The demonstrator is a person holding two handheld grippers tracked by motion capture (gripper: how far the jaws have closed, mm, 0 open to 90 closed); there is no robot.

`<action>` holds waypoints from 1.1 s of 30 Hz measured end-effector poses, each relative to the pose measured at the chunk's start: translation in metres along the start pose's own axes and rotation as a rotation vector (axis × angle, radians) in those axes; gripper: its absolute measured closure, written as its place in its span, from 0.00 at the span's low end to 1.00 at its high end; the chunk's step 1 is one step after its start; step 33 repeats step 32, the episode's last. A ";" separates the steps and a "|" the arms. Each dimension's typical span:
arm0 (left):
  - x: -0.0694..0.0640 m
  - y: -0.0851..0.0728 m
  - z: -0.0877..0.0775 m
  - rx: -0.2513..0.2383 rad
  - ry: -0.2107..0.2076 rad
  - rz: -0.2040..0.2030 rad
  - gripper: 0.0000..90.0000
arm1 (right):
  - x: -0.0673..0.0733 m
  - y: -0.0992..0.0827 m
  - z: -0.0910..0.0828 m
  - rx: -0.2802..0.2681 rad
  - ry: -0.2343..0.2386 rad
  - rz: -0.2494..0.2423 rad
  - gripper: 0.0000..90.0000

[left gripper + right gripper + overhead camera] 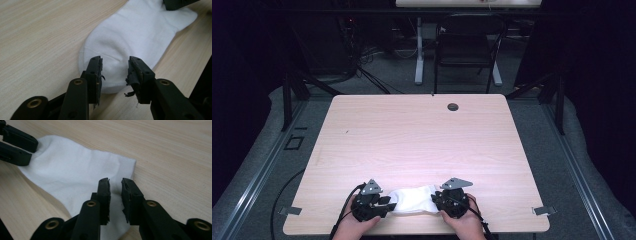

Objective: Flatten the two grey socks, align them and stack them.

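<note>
A white sock lies flat on the wooden table near its front edge, between the two hand-held grippers. My left gripper is at the sock's left end. In the left gripper view its jaws stand apart just above the rounded toe of the sock, not pressing on it. My right gripper is at the sock's right end. In the right gripper view its jaws have a narrow gap between them over the straight cuff edge of the sock, with no fabric pinched.
A round cable hole sits near the table's far edge. A black chair and a desk leg stand on the floor beyond. Metal clips stick out at both front corners. The front edge is close under the hands.
</note>
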State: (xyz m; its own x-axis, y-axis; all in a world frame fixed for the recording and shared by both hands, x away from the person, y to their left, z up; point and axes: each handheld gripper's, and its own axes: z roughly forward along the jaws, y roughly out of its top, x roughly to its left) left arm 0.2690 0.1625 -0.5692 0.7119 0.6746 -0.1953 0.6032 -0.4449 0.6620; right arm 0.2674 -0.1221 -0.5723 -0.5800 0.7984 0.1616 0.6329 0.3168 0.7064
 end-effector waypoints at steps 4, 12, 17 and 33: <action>0.000 0.002 -0.003 -0.022 -0.015 -0.003 0.65 | -0.001 0.001 -0.005 -0.024 0.014 0.000 0.78; 0.011 0.004 -0.014 -0.078 0.008 -0.024 0.58 | -0.008 0.002 -0.018 -0.066 0.018 0.024 0.68; 0.022 0.004 -0.019 -0.090 0.031 -0.045 0.56 | -0.011 0.003 -0.021 -0.079 -0.004 0.005 0.63; 0.046 0.000 -0.026 -0.111 0.096 -0.103 0.51 | -0.027 0.004 -0.028 -0.105 -0.059 0.013 0.60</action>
